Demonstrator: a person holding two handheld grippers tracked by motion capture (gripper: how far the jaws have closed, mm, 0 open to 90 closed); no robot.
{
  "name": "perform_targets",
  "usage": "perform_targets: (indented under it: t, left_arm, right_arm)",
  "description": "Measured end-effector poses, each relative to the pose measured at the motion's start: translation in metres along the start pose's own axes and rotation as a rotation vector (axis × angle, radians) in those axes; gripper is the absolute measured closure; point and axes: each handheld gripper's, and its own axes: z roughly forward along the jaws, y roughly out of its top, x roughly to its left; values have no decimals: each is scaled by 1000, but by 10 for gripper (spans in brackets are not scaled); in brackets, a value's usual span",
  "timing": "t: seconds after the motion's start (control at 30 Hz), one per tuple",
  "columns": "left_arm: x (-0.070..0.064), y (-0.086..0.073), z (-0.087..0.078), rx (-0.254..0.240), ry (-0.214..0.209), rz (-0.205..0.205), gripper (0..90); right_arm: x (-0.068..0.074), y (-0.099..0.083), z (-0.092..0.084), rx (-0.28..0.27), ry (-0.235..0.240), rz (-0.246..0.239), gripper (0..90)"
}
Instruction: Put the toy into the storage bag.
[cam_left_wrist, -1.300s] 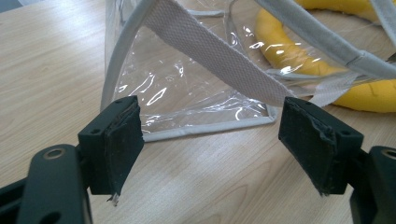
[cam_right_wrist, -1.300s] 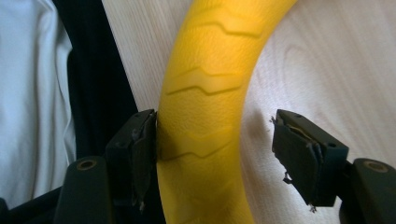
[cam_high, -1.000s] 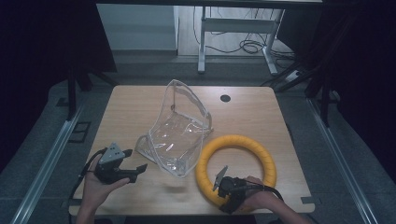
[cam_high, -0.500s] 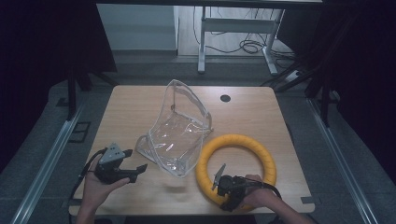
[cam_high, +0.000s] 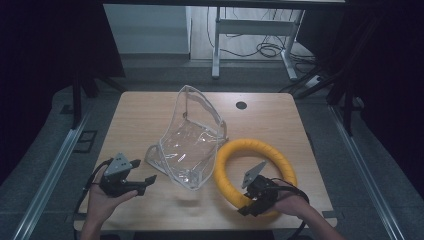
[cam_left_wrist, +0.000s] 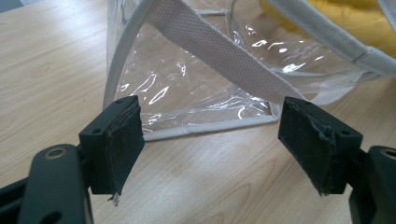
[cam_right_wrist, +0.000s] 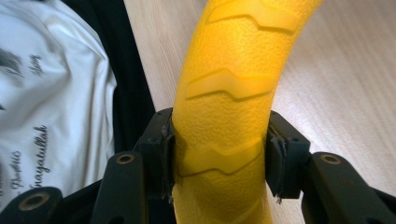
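Observation:
A yellow ring (cam_high: 260, 149) with a ribbed, grainy surface lies on the right half of the wooden table (cam_high: 150, 115). My right gripper (cam_high: 248, 204) is shut on its near arc. In the right gripper view both pads press the ring (cam_right_wrist: 233, 70) from either side, with the right gripper (cam_right_wrist: 219, 144) clamped across it. A clear plastic bag (cam_high: 192, 145) with white trim stands in the middle, its far side raised. My left gripper (cam_high: 143, 171) stands open just left of the bag. In the left gripper view the left gripper (cam_left_wrist: 210, 135) faces the bag (cam_left_wrist: 196, 88) and its white strap (cam_left_wrist: 224, 51), with nothing between the jaws.
A dark round hole (cam_high: 241, 105) sits in the tabletop at the back right. The table's near edge lies just under both hands. The person's white printed shirt (cam_right_wrist: 46, 93) is close behind the ring. Desk legs and cables stand on the floor beyond the table.
My right gripper has closed on the ring's near arc and risen a little with it. The left gripper and the bag have stayed where they were.

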Motion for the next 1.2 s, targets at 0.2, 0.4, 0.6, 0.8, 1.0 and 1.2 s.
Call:
perform_targets:
  t: [0.2,0.4,0.6,0.8,1.0,1.2]
  left_arm:
    - [1,0,-2,-7,3,-1,219]
    - [1,0,-2,-9,5,-2,219]
    - [1,0,-2,-9,6,-1,219]
    - [1,0,-3,-15,7,-6,219]
    - [1,0,-3,-16,10,-5,219]
    - [2,0,-4,-20,17,-9,220]
  right_arm:
    - [-5,-3,-18,-88,8,22,512]
    - [-9,-5,-36,-162,-14,49,512]
    - [-17,-12,-58,-268,-50,89,511]
    - [-24,-22,-81,-384,-118,127,511]
    - [-29,-29,-100,-494,-150,153,510]
    - [-28,-25,-110,-601,-150,132,509]
